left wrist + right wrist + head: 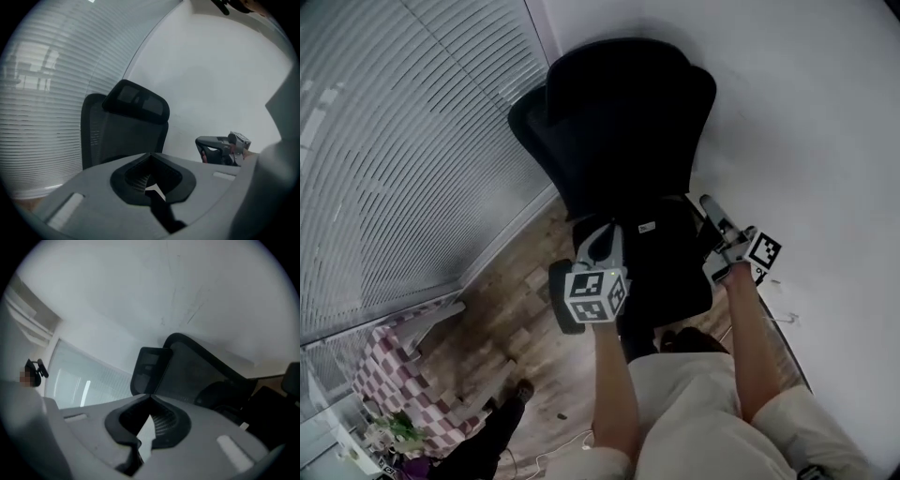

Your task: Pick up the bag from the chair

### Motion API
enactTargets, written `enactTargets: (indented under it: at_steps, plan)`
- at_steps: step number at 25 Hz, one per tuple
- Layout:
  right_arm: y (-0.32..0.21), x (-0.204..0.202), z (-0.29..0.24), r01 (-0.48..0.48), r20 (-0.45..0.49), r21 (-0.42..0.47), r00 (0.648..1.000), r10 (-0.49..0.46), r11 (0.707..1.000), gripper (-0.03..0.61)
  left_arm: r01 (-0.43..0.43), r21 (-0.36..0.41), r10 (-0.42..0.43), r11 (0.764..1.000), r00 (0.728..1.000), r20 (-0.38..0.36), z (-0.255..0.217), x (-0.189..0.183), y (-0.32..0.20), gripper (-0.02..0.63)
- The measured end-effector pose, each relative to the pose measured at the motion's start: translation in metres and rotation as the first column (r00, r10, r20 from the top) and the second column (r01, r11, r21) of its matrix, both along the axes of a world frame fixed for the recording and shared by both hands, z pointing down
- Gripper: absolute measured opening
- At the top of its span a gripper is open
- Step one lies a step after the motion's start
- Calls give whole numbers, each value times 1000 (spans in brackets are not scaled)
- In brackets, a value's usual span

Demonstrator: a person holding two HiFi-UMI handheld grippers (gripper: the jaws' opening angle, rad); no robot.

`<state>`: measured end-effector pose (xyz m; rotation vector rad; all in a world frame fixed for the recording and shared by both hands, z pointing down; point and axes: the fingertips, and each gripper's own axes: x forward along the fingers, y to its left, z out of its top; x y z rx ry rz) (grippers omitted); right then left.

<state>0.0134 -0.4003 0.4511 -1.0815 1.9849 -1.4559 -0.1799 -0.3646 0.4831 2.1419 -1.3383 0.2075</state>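
Note:
A black office chair (623,122) stands in the corner, its back toward the wall. A dark bag (666,258) with a small white tag lies on the seat. My left gripper (600,230) is shut and empty, held just in front of the seat's left side. At the seat's right edge my right gripper (707,202) is also shut and holds nothing. In the left gripper view the shut jaws (151,155) face the chair back (124,136), with the right gripper (220,149) off to the side. The right gripper view is rolled; its shut gripper (151,397) faces the chair (197,376) and the bag (265,404).
Window blinds (384,159) fill the left side and a white wall (806,122) the right. The floor is wooden (525,281). A checkered seat (394,380) and a plant (394,433) are at lower left. A cable (562,445) lies on the floor.

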Motion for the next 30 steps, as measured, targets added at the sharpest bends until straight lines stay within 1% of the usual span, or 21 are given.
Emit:
enactTargets:
  at_steps: [3, 5, 7, 8, 9, 10, 11, 12, 13, 14, 15, 16, 17, 20, 23, 25, 26, 29, 30]
  plan:
    - [-25, -22, 27, 66, -127, -12, 990, -67, 998, 0, -73, -15, 73, 997, 997, -4, 30, 0, -25, 6]
    - [-24, -21, 48, 89, -218, -47, 971, -97, 995, 0, -91, -45, 90, 995, 996, -7, 50, 3, -28, 6]
    - [-25, -13, 66, 115, -326, -60, 937, -128, 992, 0, -95, -60, 94, 994, 995, -20, 67, 10, -30, 6]
    - [-28, -8, 74, 132, -384, -62, 912, -145, 989, 0, -93, -54, 91, 994, 995, -38, 72, 13, -34, 6]
    - [-31, -6, 82, 155, -443, -69, 881, -169, 986, 0, -87, -44, 84, 995, 995, -60, 75, 14, -39, 6]
    - [-33, -6, 90, 191, -500, -81, 841, -206, 978, 0, -80, -38, 77, 996, 994, -79, 78, 14, -43, 6]
    - [-33, -8, 101, 239, -556, -101, 792, -254, 966, 0, -77, -38, 74, 996, 993, -87, 83, 13, -47, 6]
    - [-32, -10, 113, 290, -606, -125, 735, -304, 949, 0, -79, -43, 75, 996, 994, -82, 89, 12, -50, 6]
    - [-31, -11, 125, 333, -648, -147, 679, -345, 932, 0, -85, -52, 81, 995, 994, -69, 96, 11, -52, 6]
    - [-32, -10, 137, 362, -679, -162, 635, -369, 918, 0, -89, -60, 86, 994, 995, -53, 105, 11, -55, 6]
    - [-33, -9, 147, 377, -701, -168, 603, -379, 911, 0, -88, -69, 85, 994, 996, -38, 114, 10, -57, 6]
    - [-36, -8, 156, 383, -718, -166, 585, -378, 909, 0, -78, -79, 76, 994, 997, -25, 122, 8, -59, 6]
    - [-39, -8, 165, 382, -728, -159, 578, -369, 910, 0, -59, -91, 58, 994, 998, -17, 130, 4, -60, 6]
    - [-53, -10, 191, 357, -740, -120, 590, -323, 926, 0, -2, -120, 2, 993, 1000, -2, 159, -2, -63, 6]
    - [-65, -14, 220, 345, -750, -100, 590, -299, 933, 0, 0, -140, 6, 990, 999, 45, 196, 5, -62, 6]
    - [-66, -18, 239, 358, -745, -111, 587, -316, 927, 0, -1, -156, 13, 988, 997, 77, 218, 10, -59, 6]
    - [-66, -20, 249, 370, -745, -120, 580, -330, 921, 0, 0, -162, 15, 987, 996, 87, 227, 12, -58, 6]
    - [-67, -27, 274, 422, -757, -133, 541, -367, 897, 1, 15, -165, 3, 986, 994, 107, 249, 14, -62, 6]
    - [-67, -31, 280, 440, -754, -130, 538, -377, 889, 2, 20, -162, -1, 987, 994, 112, 255, 13, -63, 6]
